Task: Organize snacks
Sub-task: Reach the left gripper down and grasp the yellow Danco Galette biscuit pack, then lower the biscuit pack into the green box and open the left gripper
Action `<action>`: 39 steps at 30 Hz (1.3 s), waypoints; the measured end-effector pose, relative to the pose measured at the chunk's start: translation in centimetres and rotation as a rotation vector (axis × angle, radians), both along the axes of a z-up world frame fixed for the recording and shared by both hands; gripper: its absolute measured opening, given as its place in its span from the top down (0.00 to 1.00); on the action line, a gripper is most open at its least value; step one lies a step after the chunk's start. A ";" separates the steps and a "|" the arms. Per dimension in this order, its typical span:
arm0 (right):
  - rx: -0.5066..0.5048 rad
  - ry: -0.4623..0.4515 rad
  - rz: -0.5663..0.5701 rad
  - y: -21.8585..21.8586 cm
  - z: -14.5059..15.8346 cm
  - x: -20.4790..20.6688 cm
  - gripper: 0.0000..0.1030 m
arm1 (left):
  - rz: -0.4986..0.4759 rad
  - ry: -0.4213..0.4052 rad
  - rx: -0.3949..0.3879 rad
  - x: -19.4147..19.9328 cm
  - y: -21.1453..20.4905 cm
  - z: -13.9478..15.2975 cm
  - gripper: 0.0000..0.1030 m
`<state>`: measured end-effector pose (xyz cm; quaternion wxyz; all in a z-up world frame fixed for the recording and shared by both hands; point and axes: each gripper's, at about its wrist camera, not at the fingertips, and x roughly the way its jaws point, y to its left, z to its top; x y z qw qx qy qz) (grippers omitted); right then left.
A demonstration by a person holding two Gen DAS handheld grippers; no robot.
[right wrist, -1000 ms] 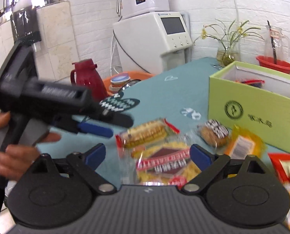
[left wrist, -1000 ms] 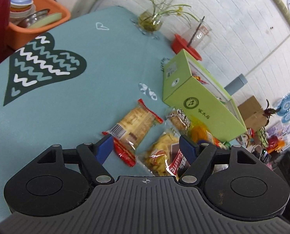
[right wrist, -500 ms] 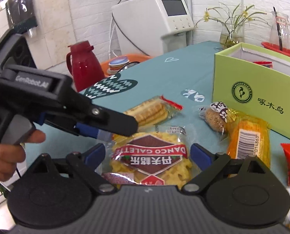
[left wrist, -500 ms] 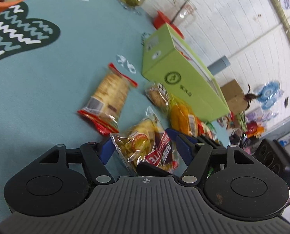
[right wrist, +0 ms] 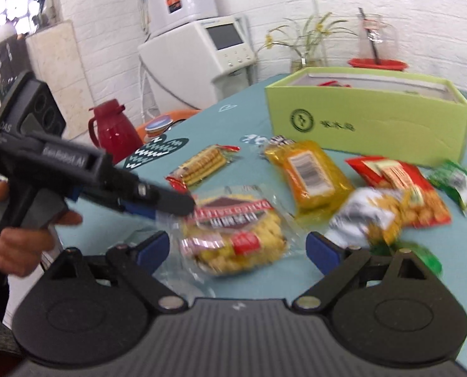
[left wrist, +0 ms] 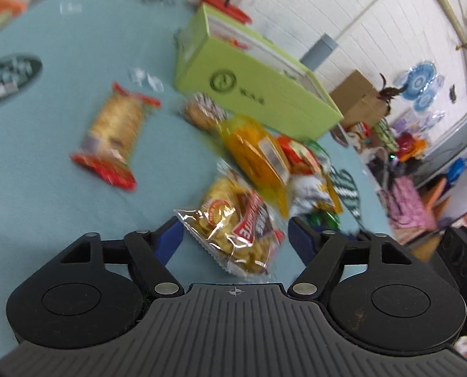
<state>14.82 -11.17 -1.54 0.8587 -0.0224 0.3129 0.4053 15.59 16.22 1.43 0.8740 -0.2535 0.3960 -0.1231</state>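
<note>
Your left gripper point(left wrist: 233, 235) has just been opening its jaws; the pads stand apart on either side of the clear waffle packet point(left wrist: 233, 226) without pressing it, and the packet lies on the teal tablecloth point(left wrist: 60, 220). To its left lies a cracker pack point(left wrist: 114, 132), apart from the rest. Your right gripper point(right wrist: 237, 246) gapes wide and empty over the same waffle packet. Further right lie the orange packet point(right wrist: 309, 176) and red packet point(right wrist: 400, 185), near the green box point(right wrist: 375, 125).
</note>
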 end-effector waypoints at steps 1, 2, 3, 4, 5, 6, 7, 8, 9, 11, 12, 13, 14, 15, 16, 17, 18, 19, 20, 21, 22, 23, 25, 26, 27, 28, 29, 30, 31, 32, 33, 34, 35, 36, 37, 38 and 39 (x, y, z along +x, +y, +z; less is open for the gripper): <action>0.005 0.020 -0.010 0.0 -0.4 -0.2 0.09 | 0.003 -0.010 0.035 0.3 0.0 0.3 0.37; 0.010 0.044 -0.009 0.1 -0.8 -0.1 0.09 | -0.004 -0.020 0.066 0.8 -0.2 0.5 0.36; 0.010 0.067 -0.005 0.4 -1.2 0.1 0.09 | -0.013 -0.025 0.092 1.2 -0.4 0.6 0.35; 0.010 0.076 -0.003 0.8 -1.5 0.1 0.09 | -0.019 -0.021 0.119 1.7 -0.6 0.6 0.35; 0.014 0.075 0.006 1.2 -1.7 0.1 0.09 | -0.027 -0.026 0.142 2.1 -0.8 0.7 0.35; 0.015 0.079 0.023 1.6 -1.9 0.1 0.09 | -0.042 -0.040 0.168 2.6 -1.1 0.7 0.35; 0.013 0.088 0.034 1.9 -2.1 0.1 0.09 | -0.052 -0.042 0.186 3.1 -1.4 0.6 0.35; 0.013 0.089 0.040 2.1 -2.2 0.2 0.09 | -0.076 -0.034 0.192 3.7 -1.7 0.2 0.35; 0.010 0.078 0.046 2.5 -2.3 0.1 0.09 | -0.095 -0.022 0.185 4.2 -2.0 -0.1 0.36; -0.007 0.064 0.049 3.1 -2.2 0.3 0.09 | -0.128 0.013 0.141 4.7 -2.5 -1.0 0.38; -0.010 0.057 0.050 3.2 -2.2 0.5 0.09 | -0.135 0.014 0.134 4.5 -2.8 -1.2 0.37; -0.011 0.057 0.052 3.2 -2.3 0.7 0.09 | -0.141 0.012 0.135 4.1 -3.0 -1.3 0.37; -0.013 0.057 0.046 3.2 -2.3 0.9 0.09 | -0.150 0.007 0.124 3.7 -3.2 -1.3 0.37; -0.013 0.053 0.038 3.0 -2.3 1.0 0.09 | -0.161 0.002 0.108 3.1 -3.3 -1.2 0.36; -0.013 0.053 0.029 2.7 -2.3 1.0 0.09 | -0.163 -0.006 0.097 2.5 -3.3 -1.0 0.36; -0.009 0.053 0.023 2.4 -2.2 1.1 0.09 | -0.155 -0.016 0.097 2.1 -3.1 -0.8 0.36; -0.007 0.055 0.018 2.2 -2.2 1.0 0.09 | -0.139 -0.027 0.107 1.8 -2.8 -0.7 0.34; -0.010 0.055 0.014 2.1 -2.3 0.9 0.09 | -0.118 -0.032 0.124 1.8 -2.5 -0.6 0.33; -0.015 0.052 0.014 2.1 -2.3 0.8 0.09 | -0.098 -0.027 0.136 1.8 -2.2 -0.7 0.30; -0.020 0.044 0.014 2.1 -2.4 0.7 0.09 | -0.085 -0.011 0.136 2.1 -1.8 -1.0 0.30; -0.028 0.037 0.015 2.3 -2.4 0.5 0.09 | -0.090 0.009 0.124 2.4 -1.7 -1.4 0.30; -0.033 0.029 0.018 2.5 -2.4 0.4 0.09 | -0.108 0.025 0.107 2.6 -1.6 -1.8 0.31; -0.036 0.001 0.018 3.0 -2.7 0.1 0.09 | -0.148 0.020 0.089 2.7 -2.2 -2.4 0.31; -0.039 -0.020 0.019 3.3 -2.9 -0.1 0.09 | -0.167 0.016 0.100 2.6 -2.7 -2.4 0.34; -0.044 -0.045 0.023 3.6 -3.1 -0.3 0.09 | -0.180 0.017 0.112 2.5 -3.1 -2.4 0.42; -0.055 -0.070 0.026 3.9 -3.3 -0.5 0.09 | -0.179 0.011 0.138 2.3 -3.7 -2.3 0.45; -0.079 -0.096 0.022 4.3 -3.4 -0.8 0.08 | -0.173 0.008 0.161 2.0 -3.9 -2.2 0.55; -0.103 -0.113 0.029 4.6 -3.4 -1.0 0.08 | -0.162 0.009 0.173 1.7 -4.0 -2.2 0.59; -0.115 -0.119 0.030 4.8 -3.4 -1.1 0.08 | -0.141 0.019 0.160 1.4 -3.9 -2.1 0.61; -0.107 -0.111 0.038 4.7 -3.2 -1.1 0.09 | -0.121 0.027 0.144 1.1 -3.5 -2.0 0.66; -0.095 -0.100 0.044 4.5 -3.0 -1.2 0.11 | -0.100 0.032 0.128 0.8 -3.2 -1.7 0.68; -0.082 -0.093 0.049 4.3 -2.6 -1.2 0.12 | -0.080 0.033 0.112 0.6 -2.9 -1.5 0.69; -0.070 -0.096 0.051 4.2 -2.2 -1.2 0.15 | -0.066 0.031 0.093 0.4 -2.6 -1.1 0.69; -0.059 -0.105 0.051 4.2 -1.7 -1.2 0.15 | -0.054 0.022 0.076 0.4 -2.3 -0.5 0.69; -0.049 -0.121 0.050 4.2 -1.1 -1.2 0.14 | -0.042 0.006 0.073 0.5 -2.1 0.3 0.69; -0.041 -0.141 0.049 4.4 -0.5 -1.0 0.14 | -0.033 -0.017 0.081 0.7 -2.0 1.2 0.69; -0.034 -0.162 0.053 4.5 0.1 -0.8 0.14 | -0.027 -0.043 0.092 1.1 -2.0 2.1 0.69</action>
